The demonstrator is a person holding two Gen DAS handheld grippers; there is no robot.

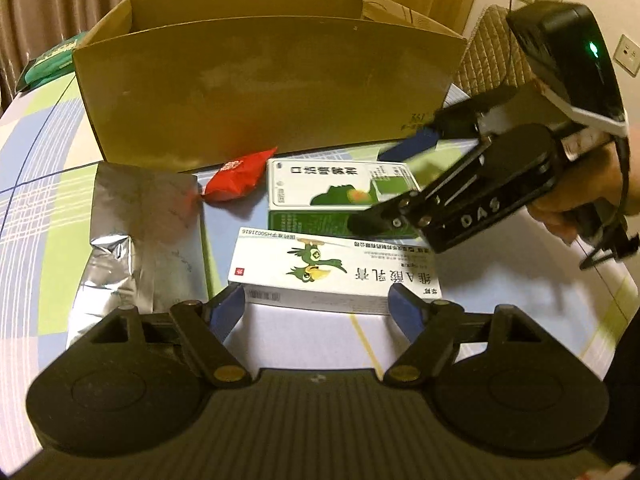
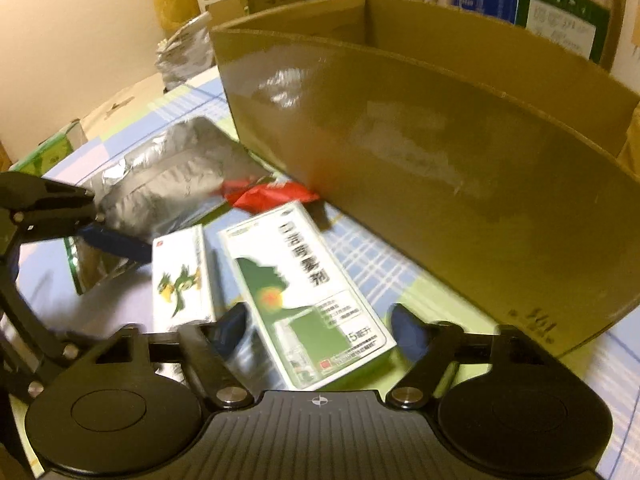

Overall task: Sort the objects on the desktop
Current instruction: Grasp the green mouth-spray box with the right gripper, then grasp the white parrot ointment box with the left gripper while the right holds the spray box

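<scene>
left gripper (image 1: 318, 300): jaws spread around the white bird-printed carton (image 1: 335, 270), not pressing | right gripper (image 2: 318, 322): jaws spread astride the green-and-white medicine box (image 2: 304, 292) | open brown cardboard box (image 1: 264, 84) behind

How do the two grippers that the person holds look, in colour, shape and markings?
Both are black. The left gripper has two round discs at its base, brass-coloured pivot pins and dark blue fingers. The right gripper bears white letters "DAS" on its side, carries a black unit with a green light on top, and black cables hang near the hand.
</scene>
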